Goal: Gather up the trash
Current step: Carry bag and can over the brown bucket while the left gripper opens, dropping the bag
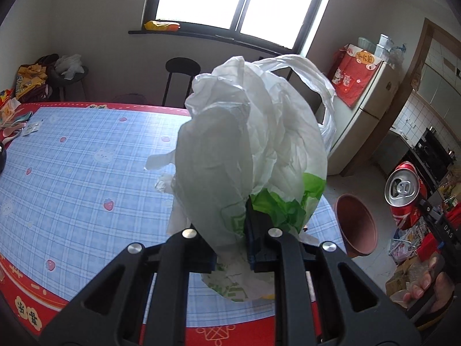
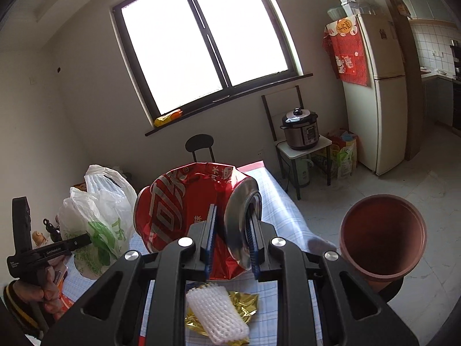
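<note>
My left gripper (image 1: pixel 230 225) is shut on a white and green plastic bag (image 1: pixel 253 150), held up above the table (image 1: pixel 72 167); the bag also shows in the right wrist view (image 2: pixel 98 216). My right gripper (image 2: pixel 232 230) is shut on a crushed red soda can (image 2: pixel 184 204), held above the table's edge; the can also shows in the left wrist view (image 1: pixel 403 193). A brown trash bin (image 2: pixel 383 236) stands on the floor to the right of the table, also in the left wrist view (image 1: pixel 357 225). A white foam fruit net (image 2: pixel 216 314) lies on a gold wrapper (image 2: pixel 247 302) below my right gripper.
Crumpled white paper (image 1: pixel 164 184) lies on the table behind the bag. Spoons and packets (image 1: pixel 17 127) sit at the table's far left. A black stool (image 1: pixel 181 69), a fridge (image 2: pixel 380 92), a rice cooker (image 2: pixel 301 129) on a small table and clutter on the floor (image 1: pixel 409 248) surround the table.
</note>
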The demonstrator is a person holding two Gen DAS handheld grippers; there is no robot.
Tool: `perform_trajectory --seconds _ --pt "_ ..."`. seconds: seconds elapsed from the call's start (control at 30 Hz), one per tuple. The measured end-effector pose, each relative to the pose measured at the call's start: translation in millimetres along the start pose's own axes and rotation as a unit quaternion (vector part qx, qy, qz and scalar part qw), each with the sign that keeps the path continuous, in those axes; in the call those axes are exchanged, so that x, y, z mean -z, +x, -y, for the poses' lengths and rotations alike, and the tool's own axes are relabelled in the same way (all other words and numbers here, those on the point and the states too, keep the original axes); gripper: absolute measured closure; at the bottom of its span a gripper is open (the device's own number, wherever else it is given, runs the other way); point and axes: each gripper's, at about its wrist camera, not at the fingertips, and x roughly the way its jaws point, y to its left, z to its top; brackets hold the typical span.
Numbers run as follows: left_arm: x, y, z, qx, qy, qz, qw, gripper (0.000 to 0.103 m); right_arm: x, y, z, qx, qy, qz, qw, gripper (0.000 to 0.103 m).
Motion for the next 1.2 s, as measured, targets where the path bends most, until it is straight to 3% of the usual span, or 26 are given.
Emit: perform_trajectory --seconds 0.27,0.53,0.73,0.93,1.03,1.07,1.1,1.2 --pt "-14.1 39.0 136.7 0.042 0.080 -0.003 0.9959 0.085 -23.0 -42.8 118.5 0.044 0.044 0.039 0.997 0.082" --pt "-8.4 113.3 261.4 0.105 0.149 -0.043 0.9822 0.085 -31.8 -83.1 219.3 0.116 0.079 0.060 0.988 0.082" --pt "10.1 183.3 348.0 0.145 0.190 -0.088 0.9670 0.085 -19.8 -110.0 269.6 0.165 0.105 0.057 0.979 0.082" --pt "28.2 245.0 406.0 0.145 0.209 -0.136 0.9574 0.083 -4.5 -135.5 301.6 0.204 0.137 0.059 0.968 0.082" --pt "35.4 268.5 428.9 0.146 0.234 -0.152 0.9492 0.067 2.3 -145.1 313.2 0.216 0.150 0.062 0.963 0.082" --pt "37.9 274.7 434.6 0.148 0.242 -0.156 0.9460 0.046 4.9 -147.4 317.0 0.219 0.154 0.062 0.961 0.082" --pt "39.3 278.7 436.3 0.146 0.248 -0.154 0.9454 0.035 5.8 -147.9 319.4 0.222 0.158 0.061 0.960 0.082" --pt "38.3 289.4 442.7 0.139 0.252 -0.150 0.9458 0.030 9.8 -147.6 325.9 0.224 0.167 0.059 0.958 0.082"
